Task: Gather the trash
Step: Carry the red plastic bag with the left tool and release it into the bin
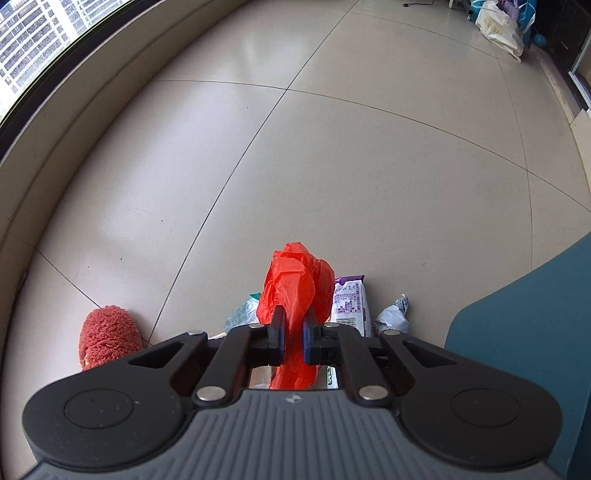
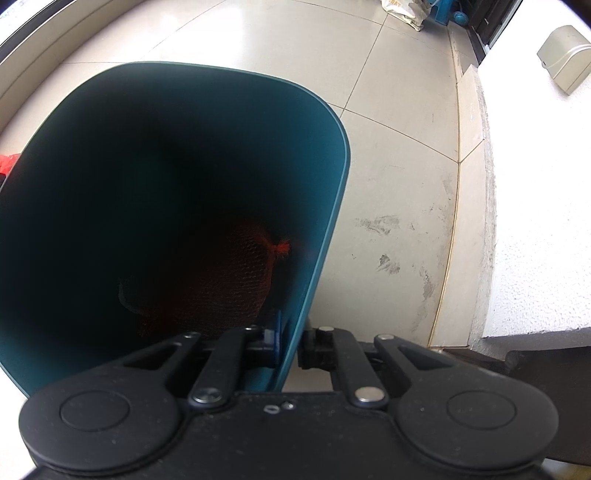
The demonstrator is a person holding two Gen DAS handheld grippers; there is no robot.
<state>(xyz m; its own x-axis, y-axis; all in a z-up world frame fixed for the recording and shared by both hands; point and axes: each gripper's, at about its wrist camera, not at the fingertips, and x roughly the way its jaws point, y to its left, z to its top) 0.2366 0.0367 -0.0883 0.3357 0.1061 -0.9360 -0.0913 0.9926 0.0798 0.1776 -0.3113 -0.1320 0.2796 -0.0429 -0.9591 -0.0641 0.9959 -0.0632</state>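
Left gripper (image 1: 293, 332): fingers pressed onto a crumpled orange-red plastic bag (image 1: 295, 284); the plastic runs down between the blue pads and bunches up above the fingertips.
Right gripper (image 2: 291, 341): pinching the near wall of the teal trash bin (image 2: 325, 206), one finger inside the rim and one outside.
Bin contents: a red mesh net bag (image 2: 236, 280) lies low in the dark interior, its tufted knot close to the right inner wall; the rest of the inside is too dark to read.
Beside the held bag: a white and purple printed wrapper (image 1: 350, 304) just to the right on the floor, and a crinkled silvery wrapper (image 1: 242, 315) just to the left, both partly hidden by the gripper.
Further right: a crumpled grey-white plastic wad (image 1: 395, 317), near the teal bin's edge in the left wrist view.
Lower left: a fuzzy red slipper (image 1: 109, 336) on the tiles, apart from the wrappers.
Floor: glossy beige tile floor (image 1: 332, 155), with dark scuff marks to the right of the bin in the right wrist view.
Far left: a window (image 1: 40, 33) above a curved sill.
Far right: a cream tote bag (image 1: 498, 29) against clutter at the room's edge.
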